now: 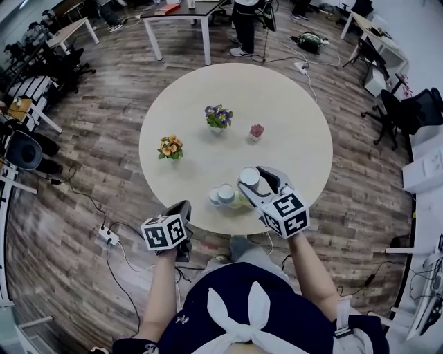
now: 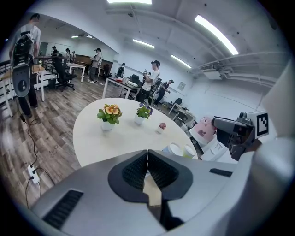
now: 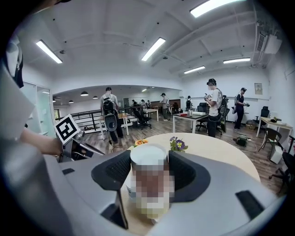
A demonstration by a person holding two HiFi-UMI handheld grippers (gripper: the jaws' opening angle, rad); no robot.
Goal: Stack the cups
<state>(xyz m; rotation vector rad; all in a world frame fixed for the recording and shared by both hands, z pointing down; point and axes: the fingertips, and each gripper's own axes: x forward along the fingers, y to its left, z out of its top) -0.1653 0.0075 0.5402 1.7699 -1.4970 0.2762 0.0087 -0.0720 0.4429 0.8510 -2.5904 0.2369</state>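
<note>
Cups [image 1: 226, 193] three, one clamped in right tongs [image 1: 250, 183]; flowerpots [image 1: 170, 148] three.

A wood-plank floor [image 1: 104, 138] runs all round the pale round surface [image 1: 291, 117]. A desk [image 1: 187, 12] stands at 12 o'clock, black office chairs [image 1: 408, 110] at 3 o'clock, and a power strip [image 1: 106, 236] lies at 8 o'clock. Overhead, strip lights [image 3: 154, 48] cross a white ceiling [image 3: 115, 27].
</note>
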